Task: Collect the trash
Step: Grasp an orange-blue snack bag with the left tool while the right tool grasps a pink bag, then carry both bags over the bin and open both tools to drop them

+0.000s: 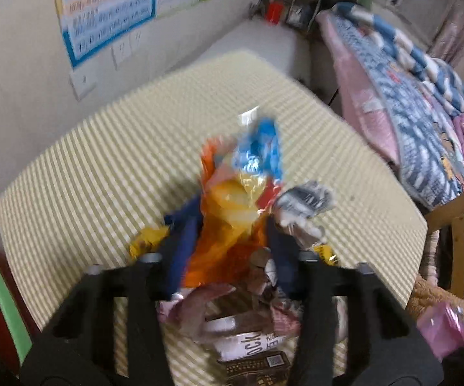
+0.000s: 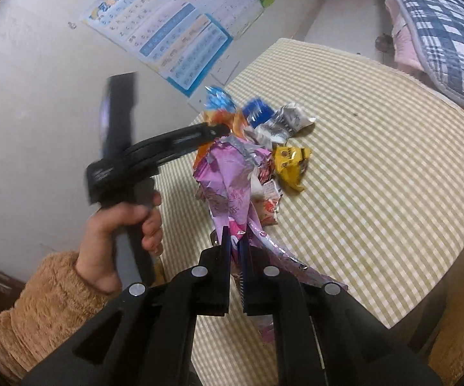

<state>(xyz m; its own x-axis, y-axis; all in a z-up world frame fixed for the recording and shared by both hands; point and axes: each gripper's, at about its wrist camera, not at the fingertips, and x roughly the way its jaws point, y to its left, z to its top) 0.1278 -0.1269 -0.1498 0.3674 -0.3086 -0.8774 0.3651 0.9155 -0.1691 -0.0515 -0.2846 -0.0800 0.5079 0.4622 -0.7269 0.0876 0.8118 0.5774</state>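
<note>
Wrappers [image 2: 264,148]: crumpled heap mid-tabletop [image 2: 376,177]; featherlight, crinkly, slippery | Right tongs [image 2: 236,241]: clenched on purple foil bag [image 2: 228,186] at heap's near edge | Left tongs [image 1: 228,225]: pinching orange wrapper [image 1: 222,244] in heap | Hold: bunched folds, not smooth faces

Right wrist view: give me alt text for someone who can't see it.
The right gripper is shut on a pink wrapper above a checked table. Beyond it lie yellow, grey and blue wrappers, and the left gripper, held in a hand, reaches into the pile.
</note>
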